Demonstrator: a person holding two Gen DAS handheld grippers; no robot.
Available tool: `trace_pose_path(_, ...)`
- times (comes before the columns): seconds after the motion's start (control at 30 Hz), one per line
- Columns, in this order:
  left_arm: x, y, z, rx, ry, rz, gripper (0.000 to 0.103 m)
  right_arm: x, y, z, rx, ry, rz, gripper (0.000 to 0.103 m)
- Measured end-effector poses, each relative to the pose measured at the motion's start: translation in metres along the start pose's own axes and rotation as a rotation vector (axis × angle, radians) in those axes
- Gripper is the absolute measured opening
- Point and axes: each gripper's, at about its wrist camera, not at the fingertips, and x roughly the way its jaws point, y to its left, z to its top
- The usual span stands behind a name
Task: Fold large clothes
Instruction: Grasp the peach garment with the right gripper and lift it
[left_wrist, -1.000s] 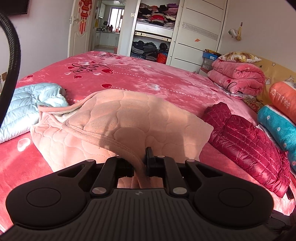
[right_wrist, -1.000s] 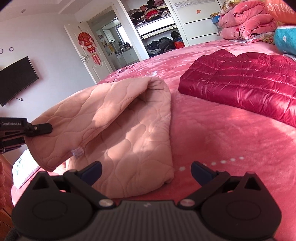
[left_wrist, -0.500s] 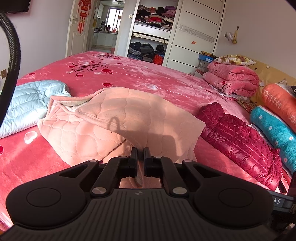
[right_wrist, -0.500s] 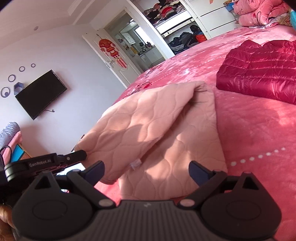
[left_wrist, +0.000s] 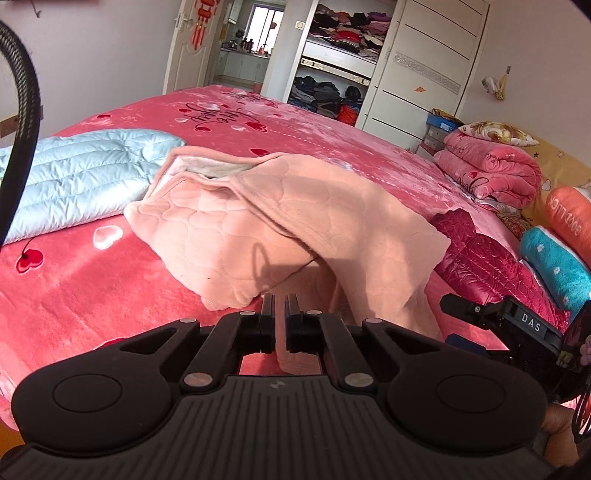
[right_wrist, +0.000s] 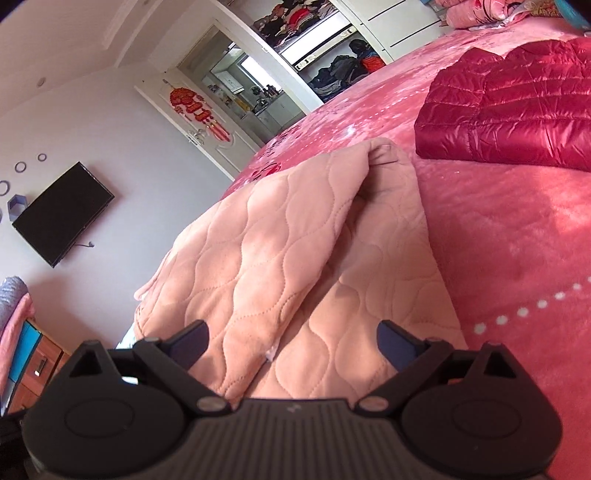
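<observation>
A: Left gripper (left_wrist: 280, 314) is pinched tight on the pink quilted garment's (left_wrist: 295, 221) near hem; right gripper (right_wrist: 291, 334) gapes wide, holding nothing.

B: The garment sits between the blue jacket (left_wrist: 85, 177) and red jacket (right_wrist: 517, 110). A one-sided pull could skew the fold.

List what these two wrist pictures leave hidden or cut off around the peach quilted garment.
- Left wrist view: the left gripper body hides the near hem of the peach quilted garment; the fabric at its shut fingertips barely shows.
- Right wrist view: the open right gripper covers the garment's near edge.
- Both views: the garment's underside lies against the bed, unseen.
- Left wrist view: the blue jacket is cut off at the left edge.
</observation>
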Motion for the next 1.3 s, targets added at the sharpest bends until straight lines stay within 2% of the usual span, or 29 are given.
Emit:
trace_pose_path(0.23, 0.002, 0.025, -0.001, -0.071, -0.008, 0.006, 0.006, 0.041, 0.000, -0.004, 0.096, 0.056, 0.113, 0.078)
trace_pose_path(0.33, 0.001, 0.031, 0.000, -0.083, -0.028, 0.002, 0.008, 0.058, -0.005, -0.005, 0.185, 0.076, 0.171, 0.078)
trace_pose_path(0.47, 0.003, 0.034, 0.001, -0.094, -0.044, 0.002, 0.011, 0.073, -0.018, -0.005, 0.321, 0.060, 0.234, 0.080)
trace_pose_path(0.63, 0.007, 0.033, -0.002, -0.110, -0.039, 0.002, 0.020, 0.080, -0.027, -0.002, 0.459, 0.025, 0.339, 0.080)
trace_pose_path(0.7, 0.009, 0.034, -0.003, -0.117, -0.026, 0.002, 0.023, 0.083, -0.026, -0.001, 0.480, 0.027, 0.355, 0.077)
trace_pose_path(0.77, 0.008, 0.033, -0.002, -0.119, -0.019, 0.004, 0.025, 0.085, -0.026, 0.000, 0.498, 0.026, 0.360, 0.069)
trace_pose_path(0.83, 0.008, 0.034, -0.002, -0.122, -0.016, 0.009, 0.029, 0.086, -0.028, -0.002, 0.535, 0.032, 0.371, 0.048)
trace_pose_path(0.9, 0.006, 0.037, -0.002, -0.129, -0.014, 0.013, 0.031, 0.087, -0.029, -0.002, 0.556, 0.036, 0.381, 0.043)
trace_pose_path(0.97, 0.004, 0.038, -0.002, -0.134, -0.017, 0.020, 0.033, 0.087, -0.027, -0.002, 0.550, 0.040, 0.379, 0.033)
trace_pose_path(1.03, 0.001, 0.040, -0.002, -0.144, -0.020, 0.029, 0.036, 0.082, -0.022, -0.001, 0.547, 0.045, 0.368, 0.015)
trace_pose_path(1.17, -0.010, 0.042, 0.001, -0.149, -0.050, 0.047, 0.041, 0.066, -0.007, 0.009, 0.474, 0.029, 0.331, 0.009)
trace_pose_path(1.3, -0.026, 0.045, 0.005, -0.156, -0.089, 0.064, 0.048, 0.036, 0.027, 0.025, 0.310, 0.002, 0.334, 0.007)
